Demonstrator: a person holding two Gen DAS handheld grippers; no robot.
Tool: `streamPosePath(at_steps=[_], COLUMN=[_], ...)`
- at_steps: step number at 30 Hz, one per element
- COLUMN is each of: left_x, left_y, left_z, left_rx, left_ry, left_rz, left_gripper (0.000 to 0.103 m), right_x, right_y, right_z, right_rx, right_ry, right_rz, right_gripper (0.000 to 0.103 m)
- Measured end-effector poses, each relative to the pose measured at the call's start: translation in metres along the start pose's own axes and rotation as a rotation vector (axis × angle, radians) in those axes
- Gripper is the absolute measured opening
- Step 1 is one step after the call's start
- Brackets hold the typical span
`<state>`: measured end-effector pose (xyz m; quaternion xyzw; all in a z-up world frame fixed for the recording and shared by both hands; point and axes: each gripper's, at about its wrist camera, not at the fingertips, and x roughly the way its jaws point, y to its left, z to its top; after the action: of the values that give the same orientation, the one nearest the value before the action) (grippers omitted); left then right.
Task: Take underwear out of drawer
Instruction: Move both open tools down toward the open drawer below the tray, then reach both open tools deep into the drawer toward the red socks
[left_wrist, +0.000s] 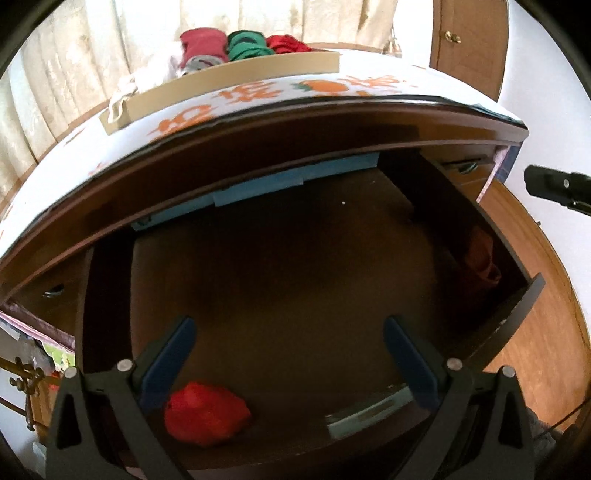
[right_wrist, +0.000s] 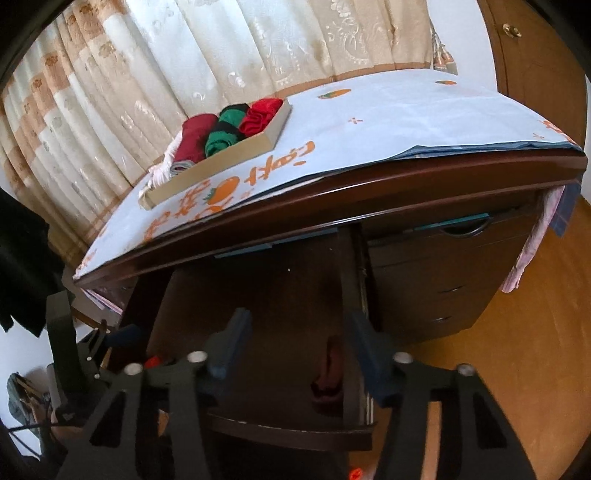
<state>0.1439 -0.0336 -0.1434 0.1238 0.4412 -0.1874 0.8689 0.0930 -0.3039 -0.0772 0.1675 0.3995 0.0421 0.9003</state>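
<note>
Item: red underwear (left_wrist: 207, 413), bunched, lower left of left-wrist frame, on floor of open drawer (left_wrist: 280, 280). 
Second, dark red underwear (right_wrist: 328, 373) at drawer's side wall, btwn right gripper (right_wrist: 299, 347) fingers, untouched. 
Handling, est.: light, soft, limp, non-fragile; pinch top fold. 
Left gripper (left_wrist: 288, 354): jaws apart, empty. Right: apart, empty.

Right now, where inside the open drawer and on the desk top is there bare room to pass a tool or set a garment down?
Drawer: the dark middle floor is bare, bordered by the red underwear front left and the dark red garment against the right wall. Desk top: the patterned cloth right of the cardboard tray is free. The tray itself is crowded with rolled garments.
</note>
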Motion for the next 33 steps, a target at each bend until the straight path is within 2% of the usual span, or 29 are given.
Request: streamPosePath(at_steps=[6,10,17,21,25,28,31,33], left_x=[0.000,-0.001,-0.007,-0.014,-0.018,-0.024,-0.024,-0.022], left_y=[0.036,0.063,0.100,0.115,0.129,0.144,0.154,0.150], left_z=[-0.010,-0.017,-0.016,-0.011,-0.010,-0.013,-0.015,-0.014], left_rx=[-0.038,-0.071,-0.114,-0.134,-0.149,-0.173,-0.207,-0.195], left_ry=[-0.022,-0.021,-0.030,-0.065,-0.070,-0.069,-0.046,-0.033], left_rz=[-0.009,0.005,0.063,0.082,0.115,0.152,0.118,0.097], left_gripper=[0.097,0.097,0.097,0.097,0.097,0.097,0.097,0.097], right_x=[0.015,0.032,0.070,0.087,0.098,0.099,0.101,0.103], right_y=[0.010,0.015,0.009,0.006,0.002,0.001,0.005,0.009], right_z=[0.003,0.001,-0.010,-0.022,-0.031,-0.031,-0.030,-0.030], right_rx=[-0.101,-0.145,-0.115,-0.084,-0.052,-0.041,-0.046,-0.049], right_ry=[0.111,0.187,0.333,0.416,0.459,0.460,0.469,0.478], right_rz=[-0.018,-0.049,-0.042,-0.023,-0.033,-0.033,-0.039,-0.034], right_gripper=[0.035,0.034,0.034,0.034,0.034,0.034,0.034,0.034])
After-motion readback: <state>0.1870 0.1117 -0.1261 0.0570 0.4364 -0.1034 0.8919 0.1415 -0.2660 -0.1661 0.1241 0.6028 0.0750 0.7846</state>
